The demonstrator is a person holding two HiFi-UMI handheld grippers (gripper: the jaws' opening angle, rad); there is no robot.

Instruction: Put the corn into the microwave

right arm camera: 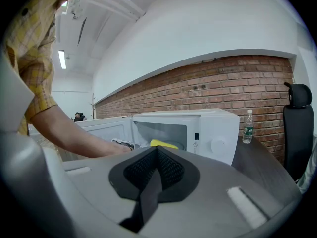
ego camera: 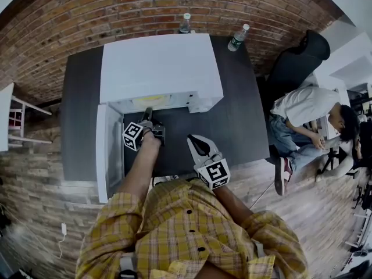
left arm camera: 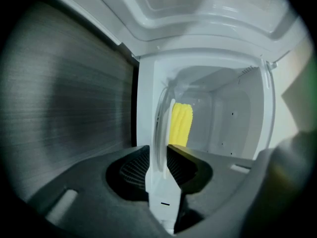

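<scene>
Left tongs (ego camera: 147,115) reaching into open microwave (ego camera: 160,68), standing released about a thin white rim (left arm camera: 159,187), corn (left arm camera: 181,124) lying inside beyond it, right tongs (right arm camera: 157,152) hovering clenched and empty over counter (ego camera: 244,115).

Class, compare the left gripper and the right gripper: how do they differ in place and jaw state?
The left gripper is at the open microwave's mouth; the right gripper hangs back over the table.
The left gripper's jaws stand apart, a thin white rim between them, the corn beyond; the right gripper's jaws are together, empty.
Both point towards the microwave.
</scene>
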